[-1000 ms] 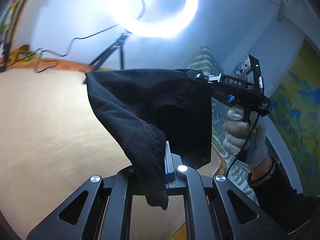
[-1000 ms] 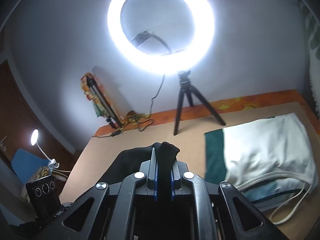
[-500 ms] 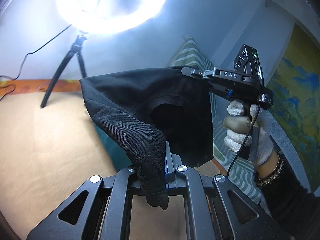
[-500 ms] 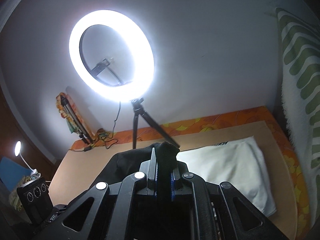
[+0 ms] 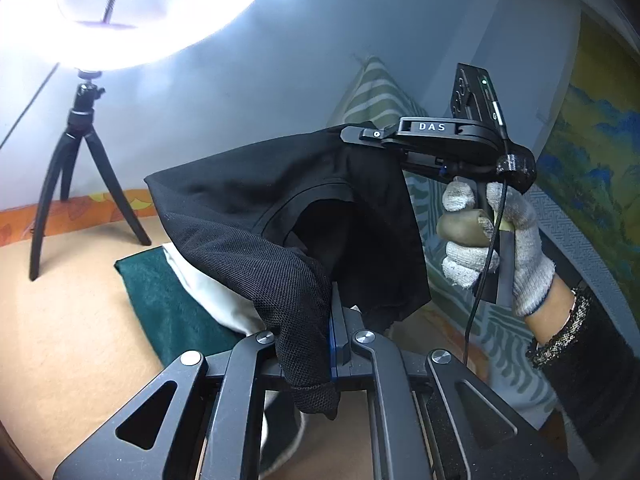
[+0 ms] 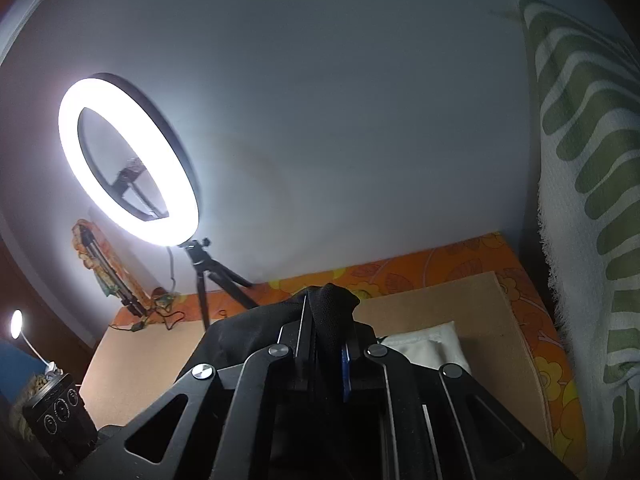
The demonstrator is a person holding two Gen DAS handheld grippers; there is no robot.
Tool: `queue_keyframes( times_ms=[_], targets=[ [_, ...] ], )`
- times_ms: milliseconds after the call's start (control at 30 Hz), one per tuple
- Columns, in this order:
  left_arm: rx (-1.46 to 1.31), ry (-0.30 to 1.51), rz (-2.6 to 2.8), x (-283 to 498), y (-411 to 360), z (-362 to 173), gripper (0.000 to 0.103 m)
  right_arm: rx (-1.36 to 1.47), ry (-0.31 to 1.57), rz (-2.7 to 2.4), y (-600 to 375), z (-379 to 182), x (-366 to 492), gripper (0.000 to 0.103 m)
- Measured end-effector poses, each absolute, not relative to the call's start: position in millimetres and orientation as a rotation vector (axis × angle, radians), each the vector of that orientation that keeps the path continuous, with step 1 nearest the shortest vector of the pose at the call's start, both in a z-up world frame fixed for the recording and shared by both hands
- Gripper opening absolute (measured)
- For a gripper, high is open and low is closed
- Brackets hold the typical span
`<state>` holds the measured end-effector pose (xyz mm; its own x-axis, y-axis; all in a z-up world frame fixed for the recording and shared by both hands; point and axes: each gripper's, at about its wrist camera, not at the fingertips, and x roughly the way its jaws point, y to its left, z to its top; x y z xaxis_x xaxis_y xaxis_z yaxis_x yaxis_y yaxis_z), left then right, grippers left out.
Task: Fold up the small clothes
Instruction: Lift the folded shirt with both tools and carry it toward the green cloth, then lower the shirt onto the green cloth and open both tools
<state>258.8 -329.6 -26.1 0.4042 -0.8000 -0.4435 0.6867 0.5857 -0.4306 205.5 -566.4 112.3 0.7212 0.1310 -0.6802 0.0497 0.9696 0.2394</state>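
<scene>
You hold the black garment (image 5: pixel 288 208) aloft over the folded pile (image 5: pixel 192 292): left gripper (image 5: pixel 332 344) and right gripper (image 5: pixel 360 136) each pinch one corner, keeping the fabric spread for placement.

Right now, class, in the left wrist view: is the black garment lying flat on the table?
No: the black garment hangs in the air, pinched between the left gripper and right gripper.

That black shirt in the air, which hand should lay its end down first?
Probably the left. The left gripper pinches the black mesh shirt low, near the white folded cloth, while the right gripper holds its corner higher.
</scene>
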Motion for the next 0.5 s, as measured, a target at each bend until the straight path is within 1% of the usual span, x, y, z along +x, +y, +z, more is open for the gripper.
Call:
queue_keyframes(
  times_ms=[267,300,333,367,400,433,467,500],
  targets=[
    [-0.166,0.704,-0.911,258.8,-337.0,-46.4,0.007,0.196,0.829,0.018,-581.7,67.5,231.1,0.008],
    [-0.167,0.708,-0.908,257.0,-336.1,-46.3,0.01,0.186,0.836,0.012,-581.7,65.1,232.0,0.011],
    [-0.169,0.715,-0.905,257.0,-336.1,-46.6,0.013,0.166,0.842,-0.012,-582.0,63.5,233.4,0.017],
    [-0.167,0.726,-0.9,257.0,-337.8,-45.0,0.019,0.136,0.842,-0.055,-582.9,63.0,233.4,0.036],
    [-0.154,0.746,-0.893,255.6,-339.3,-44.7,0.031,0.122,0.839,-0.084,-583.8,63.7,232.8,0.046],
    [-0.141,0.762,-0.899,251.6,-341.5,-43.9,0.038,0.119,0.838,-0.099,-584.8,65.4,232.1,0.047],
    [-0.134,0.768,-0.905,247.3,-341.5,-43.0,0.054,0.124,0.833,-0.116,-587.6,68.1,230.4,0.048],
    [-0.121,0.773,-0.906,240.9,-340.7,-41.7,0.069,0.129,0.828,-0.128,-589.7,70.0,228.5,0.055]
  ],
)
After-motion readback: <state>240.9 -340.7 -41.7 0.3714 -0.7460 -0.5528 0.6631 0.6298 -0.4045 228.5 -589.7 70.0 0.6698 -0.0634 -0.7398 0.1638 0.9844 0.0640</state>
